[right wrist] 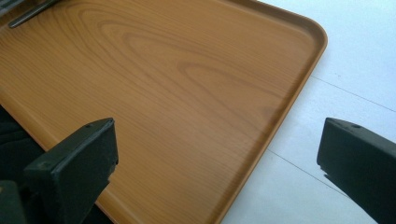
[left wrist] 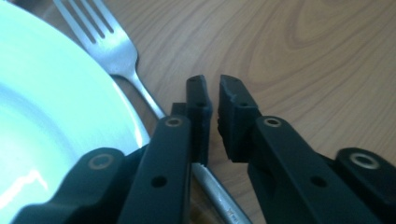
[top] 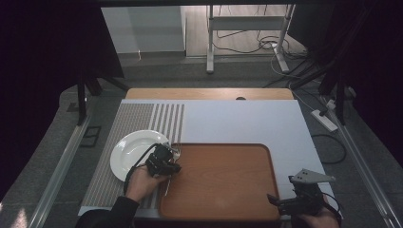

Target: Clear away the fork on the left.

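two grippers work our white bench (top: pixel 237 121): left gripper (left wrist: pixel 212 100) nearly closed, empty, over the fork (left wrist: pixel 112 49) between plate (left wrist: pixel 51 112) and wooden tray (top: pixel 223 180); right gripper (right wrist: pixel 215 154) wide.

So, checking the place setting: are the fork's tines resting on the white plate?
No, the fork lies on the wooden tray beside the plate rim.

The left gripper (left wrist: pixel 212 100) points down at the wooden tray (left wrist: pixel 303 60), its two black jaws a narrow slit apart with nothing pinched between the tips. A steel fork (left wrist: pixel 122 58) lies on the tray, its handle passing under the jaws, just beside the white plate (left wrist: pixel 51 121).
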The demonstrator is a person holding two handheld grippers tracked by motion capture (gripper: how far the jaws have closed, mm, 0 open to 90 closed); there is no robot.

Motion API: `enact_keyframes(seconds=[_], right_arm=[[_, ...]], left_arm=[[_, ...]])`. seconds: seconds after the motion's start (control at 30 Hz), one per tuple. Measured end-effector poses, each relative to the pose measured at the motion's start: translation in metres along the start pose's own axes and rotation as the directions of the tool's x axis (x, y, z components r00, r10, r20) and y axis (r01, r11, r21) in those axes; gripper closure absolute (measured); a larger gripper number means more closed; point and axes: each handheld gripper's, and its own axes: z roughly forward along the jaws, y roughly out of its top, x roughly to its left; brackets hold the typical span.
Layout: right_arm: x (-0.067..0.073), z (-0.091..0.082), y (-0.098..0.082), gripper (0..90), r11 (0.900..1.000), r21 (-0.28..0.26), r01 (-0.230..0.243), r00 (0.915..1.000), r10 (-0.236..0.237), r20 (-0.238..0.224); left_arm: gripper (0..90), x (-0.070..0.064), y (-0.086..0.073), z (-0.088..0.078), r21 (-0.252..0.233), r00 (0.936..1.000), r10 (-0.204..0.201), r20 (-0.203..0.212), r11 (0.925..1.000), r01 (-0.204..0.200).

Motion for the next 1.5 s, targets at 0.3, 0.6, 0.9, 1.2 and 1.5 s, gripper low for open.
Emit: enact_keyframes(seconds=[0.3, 0.6, 0.9, 1.2, 1.5], right_arm=[[0.0, 0.0, 0.0, 0.0, 1.0, 0.002, 0.002, 1.0, -0.002, 0.0], [0.0, 0.0, 0.0, 0.0, 1.0, 0.003, 0.003, 1.0, -0.003, 0.001], [0.001, 0.0, 0.0, 0.0, 1.0, 0.007, 0.007, 1.0, -0.007, 0.003], [0.001, 0.001, 0.0, 0.0, 1.0, 0.004, 0.003, 1.0, -0.003, 0.002], [0.001, 0.0, 0.0, 0.0, 1.0, 0.006, 0.005, 1.0, -0.005, 0.003]], left_arm=[[66.2, 0.0, 0.0, -0.006, -0.054, 0.9999, 0.01, 0.01, 0.9985, -0.009], [45.8, 0.0, -0.001, -0.014, -0.105, 0.9998, 0.021, -0.003, 0.9942, -0.022], [25.2, 0.001, -0.008, -0.02, -0.164, 0.9996, -0.001, -0.029, 0.9865, -0.004], [13.6, 0.005, -0.016, -0.033, -0.213, 0.9994, -0.032, -0.013, 0.9766, 0.029], [4.6, 0.009, -0.031, -0.043, -0.239, 0.9989, -0.046, -0.01, 0.9701, 0.042]])
